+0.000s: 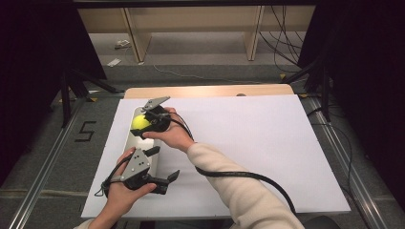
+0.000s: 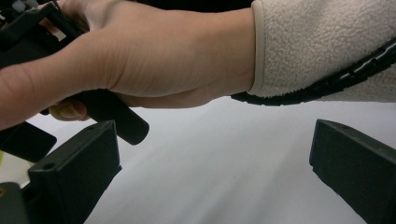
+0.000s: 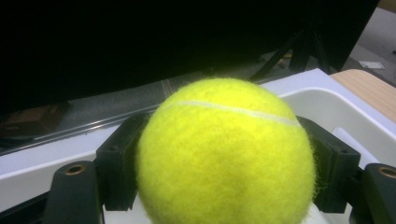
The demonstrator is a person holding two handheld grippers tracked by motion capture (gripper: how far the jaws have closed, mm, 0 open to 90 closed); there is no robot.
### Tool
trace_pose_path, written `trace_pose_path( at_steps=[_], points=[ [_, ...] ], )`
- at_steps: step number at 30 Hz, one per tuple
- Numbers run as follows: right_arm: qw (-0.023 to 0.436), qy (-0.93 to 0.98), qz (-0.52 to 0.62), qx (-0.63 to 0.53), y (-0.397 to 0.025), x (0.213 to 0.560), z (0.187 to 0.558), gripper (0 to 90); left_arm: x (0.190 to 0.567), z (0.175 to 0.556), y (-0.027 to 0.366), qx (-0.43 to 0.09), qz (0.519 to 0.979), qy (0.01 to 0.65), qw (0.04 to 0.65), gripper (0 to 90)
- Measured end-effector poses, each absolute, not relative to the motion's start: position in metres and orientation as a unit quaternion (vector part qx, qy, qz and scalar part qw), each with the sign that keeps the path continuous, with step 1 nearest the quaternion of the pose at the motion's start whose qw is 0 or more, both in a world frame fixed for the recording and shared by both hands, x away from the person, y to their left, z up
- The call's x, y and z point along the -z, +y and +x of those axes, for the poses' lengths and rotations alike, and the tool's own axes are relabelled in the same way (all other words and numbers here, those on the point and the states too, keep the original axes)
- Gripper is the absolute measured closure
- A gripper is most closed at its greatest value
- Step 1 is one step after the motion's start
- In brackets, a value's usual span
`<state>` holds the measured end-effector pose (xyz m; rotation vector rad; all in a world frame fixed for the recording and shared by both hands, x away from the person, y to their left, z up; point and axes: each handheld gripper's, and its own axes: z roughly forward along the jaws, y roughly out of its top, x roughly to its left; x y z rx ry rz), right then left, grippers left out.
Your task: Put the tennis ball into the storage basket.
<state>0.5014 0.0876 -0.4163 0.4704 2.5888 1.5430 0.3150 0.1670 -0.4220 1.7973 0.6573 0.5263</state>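
Right gripper (image 1: pixel 145 121): jaws clamped on either side of a yellow tennis ball (image 1: pixel 140 123), held over the far end of a long white tray (image 1: pixel 130 139); in the right gripper view the ball (image 3: pixel 226 154) sits between the two black jaws with the tray's wall (image 3: pixel 322 100) behind it. Left gripper (image 1: pixel 162 166): jaws spread apart, holding nothing, near the tray's near end, above the white table cover (image 1: pixel 258 143). Right hand (image 2: pixel 140 56) and cream sleeve (image 2: pixel 322 46) cross just ahead of the left jaws

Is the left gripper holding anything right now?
No, the left gripper has its fingers spread wide over the bare white table sheet, with nothing between them.
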Motion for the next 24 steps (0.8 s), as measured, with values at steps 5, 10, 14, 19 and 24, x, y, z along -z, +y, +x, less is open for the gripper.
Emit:
trace_pose_path(
  at_steps=[5, 10, 14, 19, 24],
  points=[
    [0.042, 0.85, 0.153, -0.503, 0.0892, 0.4186, 0.5011, 26.5, 0.422, 0.315, 0.167, -0.222, 0.758, 0.277, 0.547, 1.1],
    [0.041, 0.852, 0.151, -0.5, 0.0908, 0.4205, 0.5006, 26.5, 0.4221, 0.315, 0.167, -0.222, 0.758, 0.278, 0.547, 1.2],
    [0.042, 0.854, 0.15, -0.497, 0.0915, 0.4233, 0.5011, 26.5, 0.4221, 0.3149, 0.1669, -0.222, 0.758, 0.278, 0.547, 1.2],
    [0.04, 0.854, 0.152, -0.496, 0.0928, 0.4249, 0.5, 26.5, 0.4222, 0.3149, 0.1669, -0.221, 0.758, 0.278, 0.547, 1.2],
    [0.038, 0.854, 0.152, -0.497, 0.094, 0.4253, 0.4998, 26.4, 0.4222, 0.315, 0.1669, -0.221, 0.758, 0.278, 0.547, 1.2]
  ],
)
